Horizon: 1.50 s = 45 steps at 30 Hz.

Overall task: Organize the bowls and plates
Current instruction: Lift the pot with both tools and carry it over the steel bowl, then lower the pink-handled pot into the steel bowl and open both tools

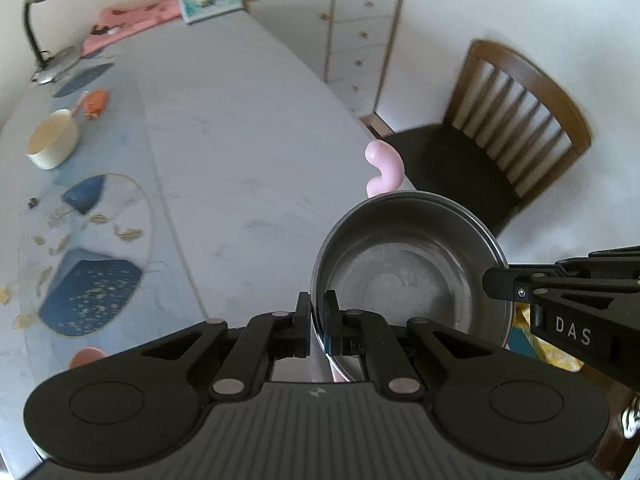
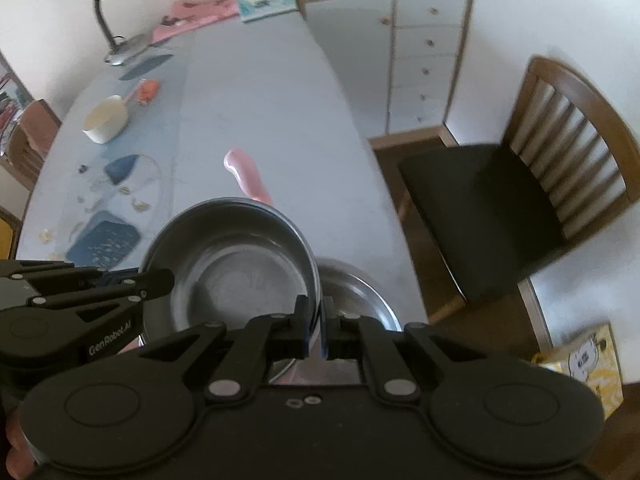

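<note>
A steel bowl hangs over the near right edge of the table, held between both grippers. My left gripper is shut on its left rim and also shows in the right wrist view as the left gripper. My right gripper is shut on the opposite rim; it shows as the right gripper in the left wrist view. A second steel bowl sits lower, just to the right and partly hidden. A cream bowl stands far left on the table.
A pink curved handle sticks up behind the held bowl. The table carries an orange item, a desk lamp and pink cloth at the back. A wooden chair and a drawer cabinet stand to the right.
</note>
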Available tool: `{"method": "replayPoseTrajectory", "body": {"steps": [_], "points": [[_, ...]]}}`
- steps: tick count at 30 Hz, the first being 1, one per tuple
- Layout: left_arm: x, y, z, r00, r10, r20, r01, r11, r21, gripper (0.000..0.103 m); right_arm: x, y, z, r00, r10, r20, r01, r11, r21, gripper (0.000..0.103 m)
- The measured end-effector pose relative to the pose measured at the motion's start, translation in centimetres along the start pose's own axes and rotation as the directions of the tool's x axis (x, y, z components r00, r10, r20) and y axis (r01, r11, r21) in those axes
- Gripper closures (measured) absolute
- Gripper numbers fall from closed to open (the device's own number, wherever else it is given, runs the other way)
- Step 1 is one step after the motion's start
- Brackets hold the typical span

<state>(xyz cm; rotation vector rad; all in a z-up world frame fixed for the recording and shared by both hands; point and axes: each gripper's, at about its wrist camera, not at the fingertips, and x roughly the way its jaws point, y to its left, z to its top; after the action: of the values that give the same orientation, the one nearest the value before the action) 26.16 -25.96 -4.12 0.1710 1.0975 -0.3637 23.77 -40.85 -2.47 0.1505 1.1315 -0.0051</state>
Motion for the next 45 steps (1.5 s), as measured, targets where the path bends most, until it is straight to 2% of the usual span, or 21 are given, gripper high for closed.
{"method": "replayPoseTrajectory", "body": {"steps": [6, 14, 26, 35, 45], "points": [[2.5, -2.3, -0.8, 0.999, -0.009, -0.052, 0.011, 0.999, 0.034, 0.099, 1.4, -2.8, -1.7, 0.999, -0.004, -0.049, 0.006, 0.999, 0.039, 0.097], [4.9, -3.3, -2.3, 0.993, 0.002, -0.115, 0.002, 0.999, 0.039, 0.099, 3.3, -4.2, -3.6, 0.994, 0.014, -0.11, -0.007, 0.998, 0.061, 0.097], [6.9, -3.2, -2.5, 0.991, 0.03, -0.133, -0.025, 0.999, 0.039, 0.099, 5.0, -4.2, -3.6, 0.99, 0.024, -0.138, -0.017, 0.999, 0.049, 0.096], [7.4, -3.0, -2.5, 0.99, 0.035, -0.136, -0.029, 0.999, 0.045, 0.099, 4.8, -4.4, -3.5, 0.99, 0.047, -0.136, -0.04, 0.998, 0.053, 0.095], [7.0, -2.1, -2.7, 0.992, -0.002, -0.128, 0.006, 1.0, 0.031, 0.099, 4.2, -4.4, -3.1, 0.992, 0.057, -0.116, -0.049, 0.996, 0.072, 0.084]]}}
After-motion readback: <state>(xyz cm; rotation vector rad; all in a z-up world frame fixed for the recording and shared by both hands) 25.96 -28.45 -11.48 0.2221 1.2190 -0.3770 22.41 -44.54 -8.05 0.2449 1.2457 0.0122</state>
